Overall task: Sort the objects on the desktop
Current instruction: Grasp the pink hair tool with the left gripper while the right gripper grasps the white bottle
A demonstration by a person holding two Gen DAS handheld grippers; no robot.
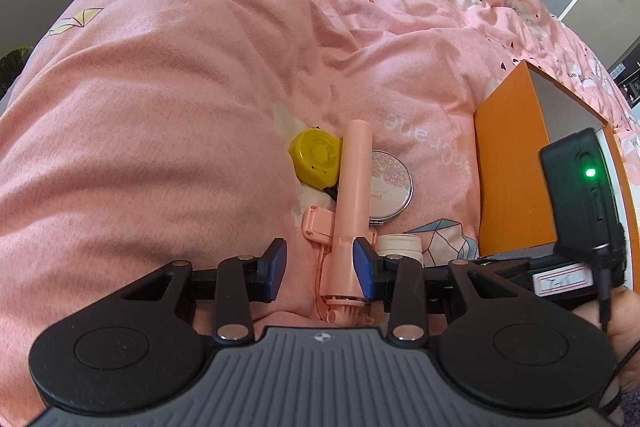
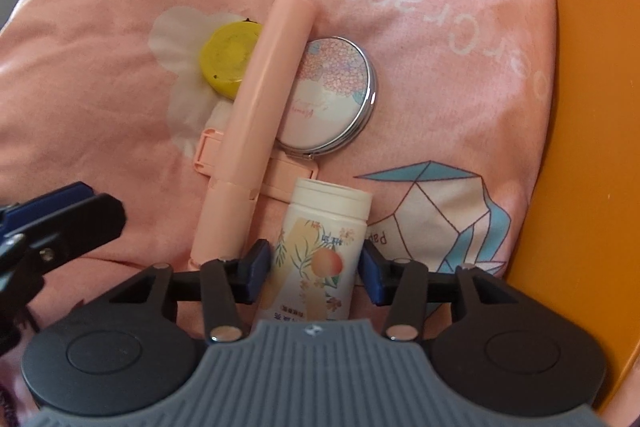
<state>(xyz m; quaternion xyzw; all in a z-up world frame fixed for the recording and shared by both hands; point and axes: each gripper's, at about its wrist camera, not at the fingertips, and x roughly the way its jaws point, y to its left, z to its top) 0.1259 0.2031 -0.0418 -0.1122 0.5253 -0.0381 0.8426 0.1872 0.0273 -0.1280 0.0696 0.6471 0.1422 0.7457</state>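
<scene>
A pink selfie stick [image 1: 352, 187] lies on the pink bedspread, also in the right wrist view [image 2: 260, 99]. My left gripper [image 1: 320, 269] is open; the stick's lower end lies between its pads, against the right one. A white bottle [image 2: 320, 247] with a peach print lies between the open pads of my right gripper [image 2: 316, 275], with a small gap on each side. Its cap shows in the left wrist view [image 1: 400, 245]. A yellow disc [image 2: 228, 61] and a round flowered compact mirror [image 2: 332, 99] lie beside the stick.
An orange box [image 1: 516, 167] with a white inside stands open at the right, close to the objects; its orange wall [image 2: 592, 147] fills the right edge of the right wrist view. The rumpled bedspread [image 1: 160, 147] rises into a mound at the left.
</scene>
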